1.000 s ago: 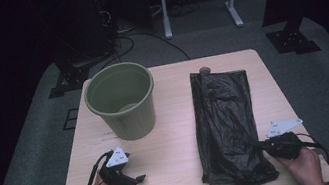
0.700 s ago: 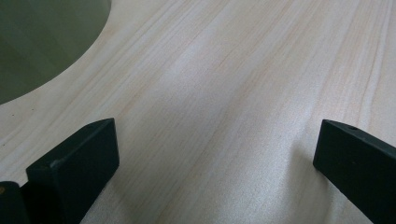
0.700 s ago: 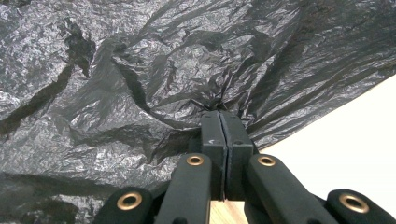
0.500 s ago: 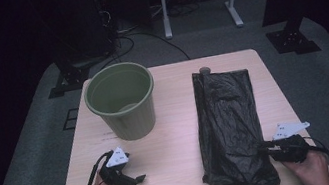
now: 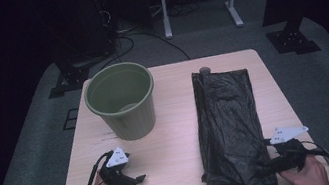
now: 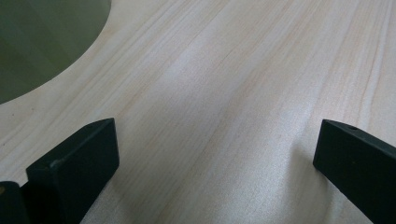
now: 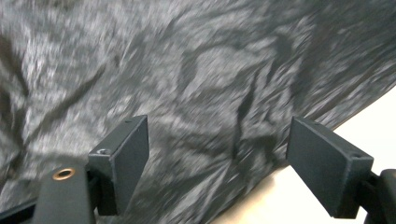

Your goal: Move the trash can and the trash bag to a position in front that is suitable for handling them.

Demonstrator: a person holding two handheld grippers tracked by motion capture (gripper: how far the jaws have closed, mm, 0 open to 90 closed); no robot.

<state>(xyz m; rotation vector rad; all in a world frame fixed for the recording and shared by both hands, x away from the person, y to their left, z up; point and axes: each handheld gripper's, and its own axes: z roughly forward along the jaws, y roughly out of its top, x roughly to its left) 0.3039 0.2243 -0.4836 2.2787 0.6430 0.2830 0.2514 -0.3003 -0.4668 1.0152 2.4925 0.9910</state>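
You are near the start of lining the green bin (image 5: 123, 101) with the black trash bag (image 5: 231, 127): the bag lies flat and unopened along the right half of the table (image 5: 175, 141), well apart from the bin, which stands upright and empty at the left rear. Opening the bag, carrying it across and seating it in the bin all look left to do. Your right gripper (image 5: 272, 165) sits at the bag's near right corner, and its jaws have just been opening; in the right gripper view they stand wide apart with crumpled black film beneath and between them, and neither pad presses on it, so the bag is released, not grasped. Your left gripper (image 5: 139, 179) rests on bare wood near the front edge, jaws spread wide, holding nothing, with the bin's wall just beyond.
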